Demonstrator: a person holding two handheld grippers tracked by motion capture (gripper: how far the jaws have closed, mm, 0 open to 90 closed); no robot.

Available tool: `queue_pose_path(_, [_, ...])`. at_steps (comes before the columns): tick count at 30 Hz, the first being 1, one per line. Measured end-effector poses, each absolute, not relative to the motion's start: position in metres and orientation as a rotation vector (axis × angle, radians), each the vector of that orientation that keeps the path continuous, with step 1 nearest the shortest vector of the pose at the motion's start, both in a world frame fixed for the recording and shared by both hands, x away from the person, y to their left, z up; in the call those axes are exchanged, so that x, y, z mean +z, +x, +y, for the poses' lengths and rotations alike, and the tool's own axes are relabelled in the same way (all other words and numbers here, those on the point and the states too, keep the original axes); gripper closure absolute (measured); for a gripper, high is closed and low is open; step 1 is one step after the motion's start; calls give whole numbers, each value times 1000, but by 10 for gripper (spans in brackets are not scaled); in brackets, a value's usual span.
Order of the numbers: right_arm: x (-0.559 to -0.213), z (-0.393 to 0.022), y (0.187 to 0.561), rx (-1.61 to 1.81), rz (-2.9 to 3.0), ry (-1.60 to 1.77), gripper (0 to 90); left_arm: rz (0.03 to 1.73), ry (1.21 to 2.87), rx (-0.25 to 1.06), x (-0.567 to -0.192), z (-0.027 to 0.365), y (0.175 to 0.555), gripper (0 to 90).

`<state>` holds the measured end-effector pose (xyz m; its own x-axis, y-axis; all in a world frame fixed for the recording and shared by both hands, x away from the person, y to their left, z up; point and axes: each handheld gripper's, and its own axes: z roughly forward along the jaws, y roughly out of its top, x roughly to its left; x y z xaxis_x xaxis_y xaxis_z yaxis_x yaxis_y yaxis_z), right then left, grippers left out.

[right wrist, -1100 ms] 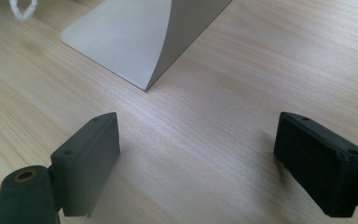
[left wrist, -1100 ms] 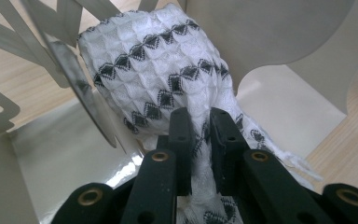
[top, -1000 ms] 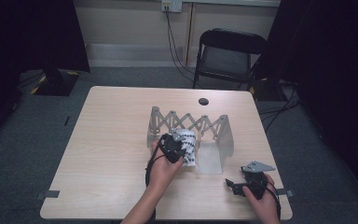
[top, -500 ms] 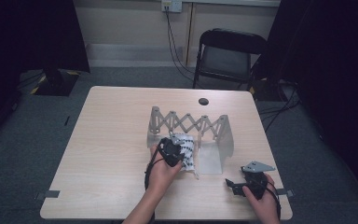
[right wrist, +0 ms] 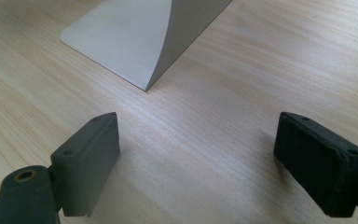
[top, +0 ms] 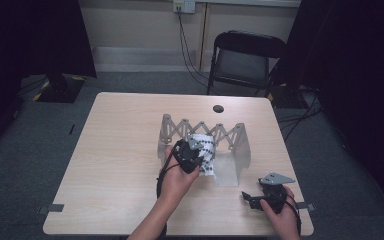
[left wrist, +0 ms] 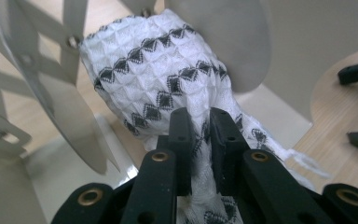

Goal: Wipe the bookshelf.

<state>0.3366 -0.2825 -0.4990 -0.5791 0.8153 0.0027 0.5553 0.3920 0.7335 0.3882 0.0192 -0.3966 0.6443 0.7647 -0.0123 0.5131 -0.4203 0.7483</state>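
Note:
A white cloth with black diamond patterns (left wrist: 163, 74) is pinched between the jaws of my left gripper (left wrist: 200, 135), which is shut on it. The cloth (top: 205, 150) hangs against a grey metal scissor-lattice rack (top: 215, 132) in the middle of the table, lifted among its plates (left wrist: 74, 116). My right gripper (top: 250, 198) rests near the table's front right edge, open, its fingers (right wrist: 93, 154) wide apart over bare wood. The rack's base plate (right wrist: 121, 37) lies just ahead of it.
The light wooden table (top: 115, 145) has free room on its left half. A small round black object (top: 218, 108) lies near the far edge. A black folding chair (top: 245, 60) stands behind the table. Dark curtains flank both sides.
My left gripper has risen a little with the cloth, bringing it higher against the rack. The right gripper has stayed where it was.

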Motion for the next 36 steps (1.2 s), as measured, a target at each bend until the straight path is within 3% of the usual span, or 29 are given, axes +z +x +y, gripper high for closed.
queue_pose_path(5, [-499,-283,337,1005,2297,1188,135,950,2089,473,-375,17,386,804])
queue_pose_path(21, [-499,-283,337,1005,2297,1188,135,917,2060,507,-356,18,383,805])
queue_pose_path(36, [-499,-283,337,1005,2297,1188,135,937,2109,454,-388,8,390,804])
